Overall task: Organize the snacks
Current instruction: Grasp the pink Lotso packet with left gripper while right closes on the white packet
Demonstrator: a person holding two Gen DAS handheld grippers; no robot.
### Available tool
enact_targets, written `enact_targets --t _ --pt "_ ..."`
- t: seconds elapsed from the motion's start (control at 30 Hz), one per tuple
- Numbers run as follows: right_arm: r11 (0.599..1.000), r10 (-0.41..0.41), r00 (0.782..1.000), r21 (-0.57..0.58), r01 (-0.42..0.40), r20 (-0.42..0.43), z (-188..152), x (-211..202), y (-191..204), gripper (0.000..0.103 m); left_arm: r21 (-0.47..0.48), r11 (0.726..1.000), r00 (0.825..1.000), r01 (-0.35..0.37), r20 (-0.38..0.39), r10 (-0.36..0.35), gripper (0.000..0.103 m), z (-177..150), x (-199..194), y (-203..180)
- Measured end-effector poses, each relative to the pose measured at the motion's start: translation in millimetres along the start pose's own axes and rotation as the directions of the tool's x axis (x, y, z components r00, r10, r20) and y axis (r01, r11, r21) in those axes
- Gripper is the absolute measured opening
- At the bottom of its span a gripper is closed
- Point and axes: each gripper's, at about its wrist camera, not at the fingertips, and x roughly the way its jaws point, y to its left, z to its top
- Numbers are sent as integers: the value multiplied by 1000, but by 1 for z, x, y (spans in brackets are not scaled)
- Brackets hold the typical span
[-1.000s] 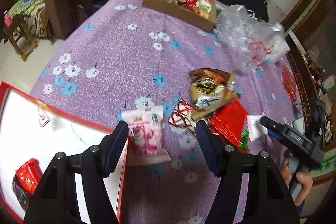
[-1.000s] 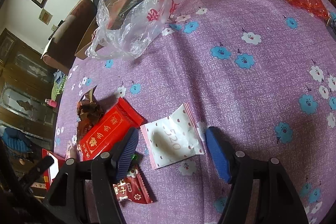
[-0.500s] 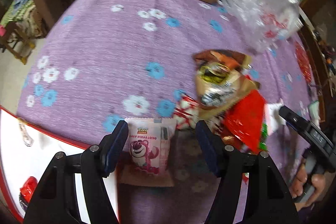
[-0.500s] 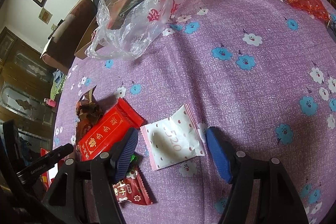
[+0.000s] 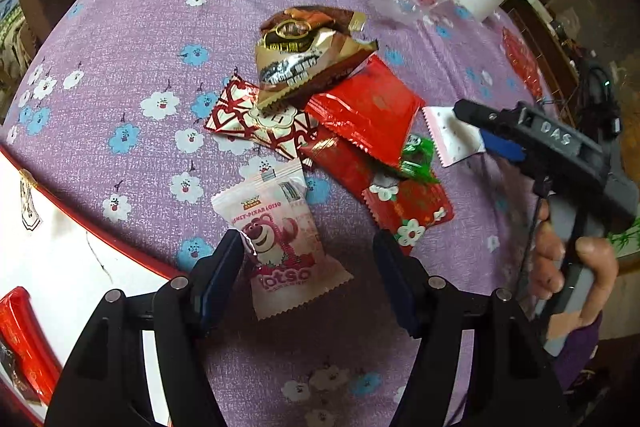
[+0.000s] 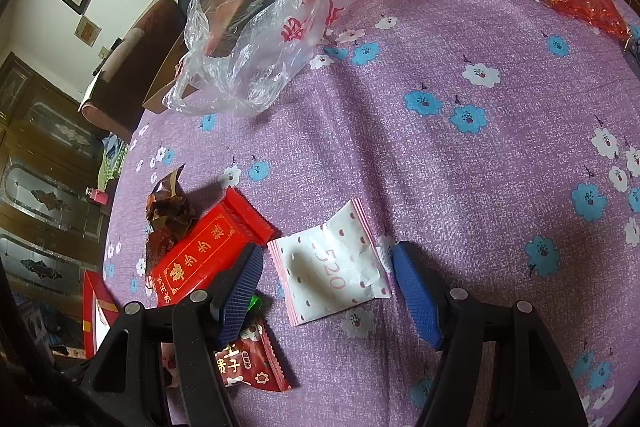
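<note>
Now my left gripper has closed in on the pink Lotso packet near the table's near edge, jaws open astride it: pick imminent. Only the right view shows my right gripper open around the white 520 sachet.

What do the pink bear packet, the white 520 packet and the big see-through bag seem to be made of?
Pink bear packet: probably matte printed plastic film; serrated ends, little glare.
White 520 packet: likely thin film too; zigzag edges, wrinkles, slight sheen.
See-through bag: thin glossy plastic, clear and crumpled, with red print.
</note>
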Motion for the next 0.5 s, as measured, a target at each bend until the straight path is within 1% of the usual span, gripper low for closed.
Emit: enact_targets --t 0.1,0.13,0.23,0.27,0.4,0.43,0.47,0.5 --pt "1000 7 1000 -1 -7 -3 -1 -1 -1 69 15 999 1000 -28 -10 28 66 -3 9 -8" --pt "1000 11 1000 -3 -11 -5 -1 -1 -1 69 27 999 1000 -22 -23 22 66 -5 13 -10" --pt "1000 7 1000 -17 -7 -8 -2 -2 0 69 106 990 996 -89 10 89 66 -9 17 -24" --pt "1000 -3 1000 -30 2 -8 -2 -1 2 69 121 987 995 -103 23 101 66 -9 18 -26" --pt "989 -85 996 -122 83 -6 -9 2 19 70 156 979 991 -127 61 119 66 -10 20 -29" --pt "983 -109 994 -148 107 -3 -11 3 23 72 164 978 990 -133 69 123 65 -11 20 -29" --pt "976 -134 991 -174 133 2 -13 5 28 72 174 975 989 -138 80 126 64 -12 19 -29" --pt "967 -161 987 -200 160 10 -16 7 33 74 178 973 987 -145 90 130 61 -12 19 -29"
